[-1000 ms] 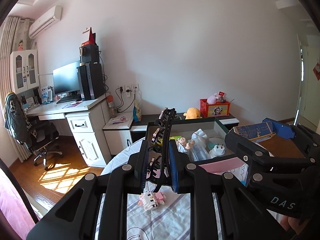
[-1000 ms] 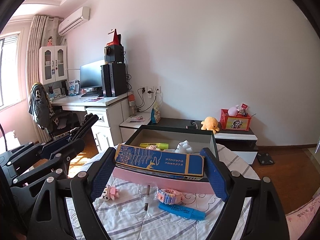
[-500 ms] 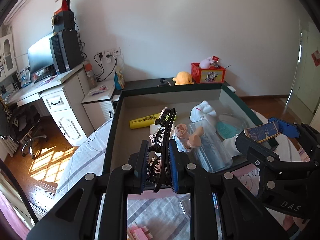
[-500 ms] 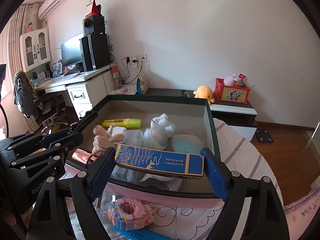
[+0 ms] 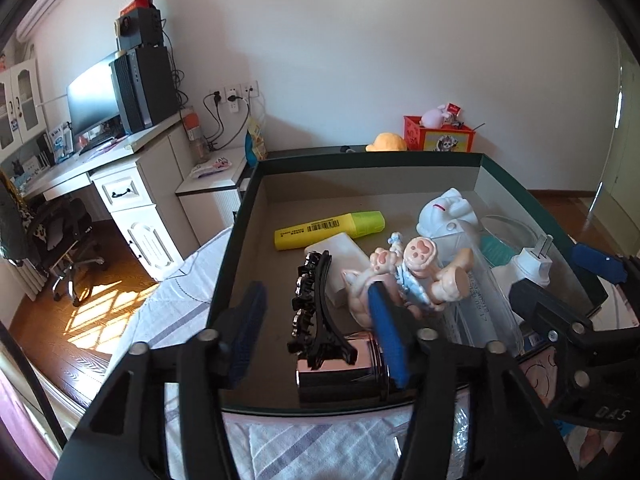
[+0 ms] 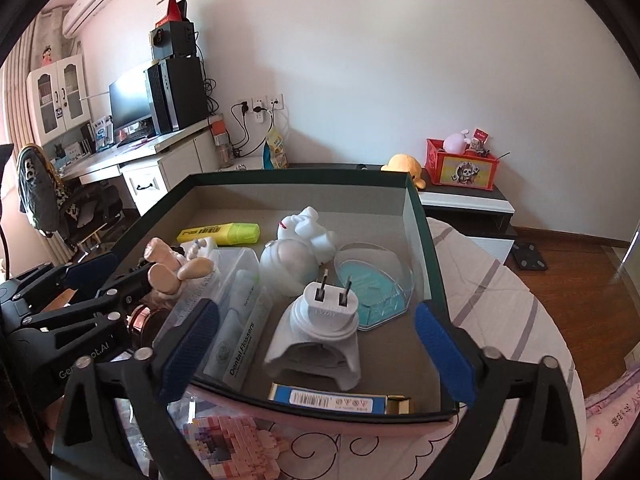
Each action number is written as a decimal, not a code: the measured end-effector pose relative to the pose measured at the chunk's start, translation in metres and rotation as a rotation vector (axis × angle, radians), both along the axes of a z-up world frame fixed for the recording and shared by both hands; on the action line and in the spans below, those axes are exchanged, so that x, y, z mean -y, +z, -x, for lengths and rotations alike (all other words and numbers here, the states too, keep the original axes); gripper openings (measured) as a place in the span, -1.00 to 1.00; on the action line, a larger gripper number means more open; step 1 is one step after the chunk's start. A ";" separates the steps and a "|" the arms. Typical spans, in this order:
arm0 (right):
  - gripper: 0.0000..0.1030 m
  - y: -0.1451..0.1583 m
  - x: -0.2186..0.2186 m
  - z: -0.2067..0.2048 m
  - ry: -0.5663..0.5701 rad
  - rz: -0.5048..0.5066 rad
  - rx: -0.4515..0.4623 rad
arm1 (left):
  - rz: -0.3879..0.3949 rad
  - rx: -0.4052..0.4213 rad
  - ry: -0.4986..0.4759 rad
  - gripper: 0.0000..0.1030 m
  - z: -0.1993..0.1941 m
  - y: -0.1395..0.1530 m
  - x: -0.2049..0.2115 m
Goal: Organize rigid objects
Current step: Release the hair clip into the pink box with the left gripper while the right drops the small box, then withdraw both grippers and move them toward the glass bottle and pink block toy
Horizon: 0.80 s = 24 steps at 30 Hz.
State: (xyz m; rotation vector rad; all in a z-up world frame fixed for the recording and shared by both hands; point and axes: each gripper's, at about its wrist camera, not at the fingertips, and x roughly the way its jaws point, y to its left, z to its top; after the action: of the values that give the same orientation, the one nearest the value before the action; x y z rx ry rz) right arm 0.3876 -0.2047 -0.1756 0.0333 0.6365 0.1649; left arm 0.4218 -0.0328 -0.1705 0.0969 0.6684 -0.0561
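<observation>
A dark green box (image 5: 240, 240) with a grey floor stands on the bed. My left gripper (image 5: 316, 328) hangs over its near left corner, jaws opening. The black hair clip (image 5: 316, 304) lies between the blue pads, touching neither, and rests on a shiny metal cylinder (image 5: 340, 368). My right gripper (image 6: 316, 354) is over the near right part, its jaws opening wide. The narrow blue box (image 6: 340, 399) lies free inside the green box (image 6: 420, 240) against the near wall, below the pads.
Inside the box lie a yellow highlighter (image 6: 220, 234), a doll (image 5: 416, 276), a white figurine (image 6: 296, 248), a dental flosser pack (image 6: 236, 328), a white plug adapter (image 6: 320, 332) and a teal clear case (image 6: 372, 288). A pink brick toy (image 6: 236, 444) sits on the bedspread in front.
Both grippers came forward and down over the box. The left let go of the hair clip and the right let go of the blue box; both now lie in the box.
</observation>
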 end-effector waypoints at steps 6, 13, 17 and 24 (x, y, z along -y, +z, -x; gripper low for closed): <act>1.00 0.025 0.004 0.035 0.009 -0.033 0.046 | 0.054 0.056 0.008 0.78 0.041 0.025 -0.016; 1.00 0.058 -0.002 0.109 0.034 -0.047 0.125 | 0.129 0.110 0.005 0.99 0.119 0.053 -0.032; 1.00 0.076 -0.010 0.152 0.028 -0.008 0.183 | 0.157 0.156 -0.008 0.99 0.167 0.071 -0.034; 1.00 0.101 -0.012 0.218 0.016 -0.012 0.275 | 0.126 0.238 -0.009 1.00 0.239 0.094 -0.030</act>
State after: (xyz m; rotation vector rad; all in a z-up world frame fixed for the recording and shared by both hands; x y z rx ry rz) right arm 0.1694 -0.1927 -0.0745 0.0167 0.3618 0.1847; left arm 0.1833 -0.0028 -0.0764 -0.0146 0.4250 -0.0934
